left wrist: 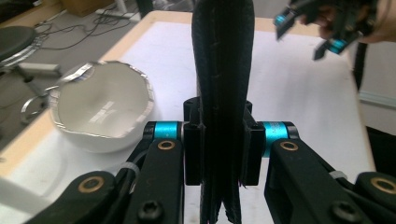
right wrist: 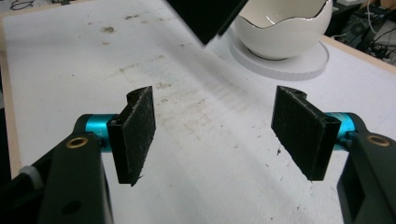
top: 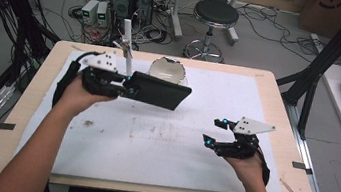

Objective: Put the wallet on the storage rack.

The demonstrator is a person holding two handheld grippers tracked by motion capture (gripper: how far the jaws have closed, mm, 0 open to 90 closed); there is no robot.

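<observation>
We hold the black folder [top: 159, 92] clamped in the left gripper [left wrist: 223, 140], lifted beside the bowl [top: 167, 70]; right gripper [right wrist: 219, 123] waits apart, probably to assist.

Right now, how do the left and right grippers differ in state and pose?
The left gripper is shut on a flat black case, while the right gripper is open with nothing between its jaws. The left holds its load in the air near the white bowl; the right sits lower, over the stained white mat. Both have black jaws with blue fittings.
</observation>
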